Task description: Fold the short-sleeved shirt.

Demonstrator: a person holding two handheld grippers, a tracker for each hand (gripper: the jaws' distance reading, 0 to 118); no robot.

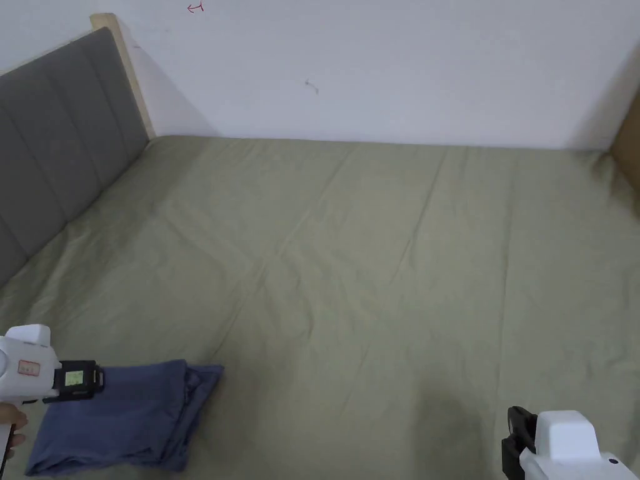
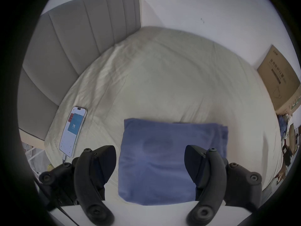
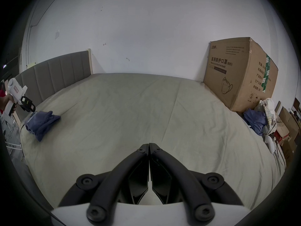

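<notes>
Folded shirt (image 2: 171, 161) on bed (image 1: 387, 262) — left tool (image 2: 150, 161) apart, right tool (image 3: 149, 145) together

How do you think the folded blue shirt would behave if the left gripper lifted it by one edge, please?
The shirt is soft cloth in loose layers, so it would probably droop and unfold. It looks thin, so likely light. Pushed across the bed sheet, its staggered edges would probably bunch rather than slide. The left gripper hangs open over it.
</notes>
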